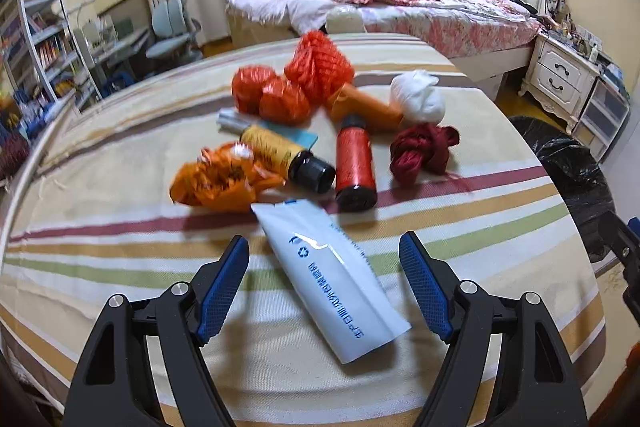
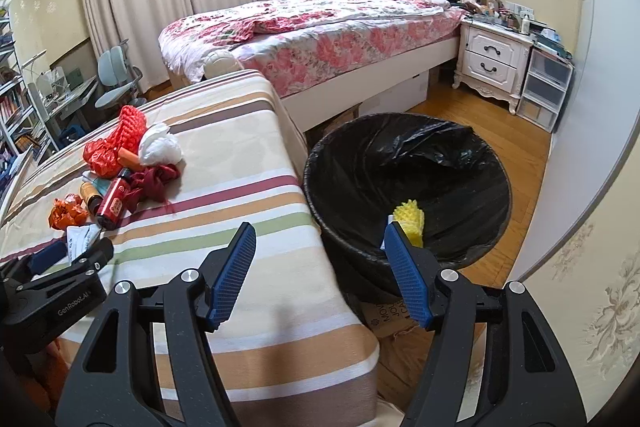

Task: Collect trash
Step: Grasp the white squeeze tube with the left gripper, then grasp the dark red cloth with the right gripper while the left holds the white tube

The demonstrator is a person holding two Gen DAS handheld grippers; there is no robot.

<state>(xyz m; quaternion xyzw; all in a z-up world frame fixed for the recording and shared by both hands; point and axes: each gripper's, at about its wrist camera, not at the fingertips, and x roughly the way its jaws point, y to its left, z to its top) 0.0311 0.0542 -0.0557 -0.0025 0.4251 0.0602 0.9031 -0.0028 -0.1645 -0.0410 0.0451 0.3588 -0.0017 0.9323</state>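
The left gripper (image 1: pixel 324 283) is hanging wide open around the white plastic tube (image 1: pixel 332 283) lying on the striped tablecloth (image 1: pixel 120 227), gripping nothing, while the right gripper (image 2: pixel 320 275), equally open and empty, is hovering beside the black-lined round bin (image 2: pixel 408 187).

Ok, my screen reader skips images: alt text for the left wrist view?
The open left gripper straddles a white plastic tube lying on a striped cloth-covered table. Beyond it lie a red bottle, orange wrappers and a black-lined bin.

I'm seeing a white, blue-printed tube (image 1: pixel 332 279) lower centre, red bottle (image 1: pixel 355 163), orange wrapper (image 1: pixel 216 179), striped cloth (image 1: pixel 120 259), black bin liner (image 2: pixel 408 167).
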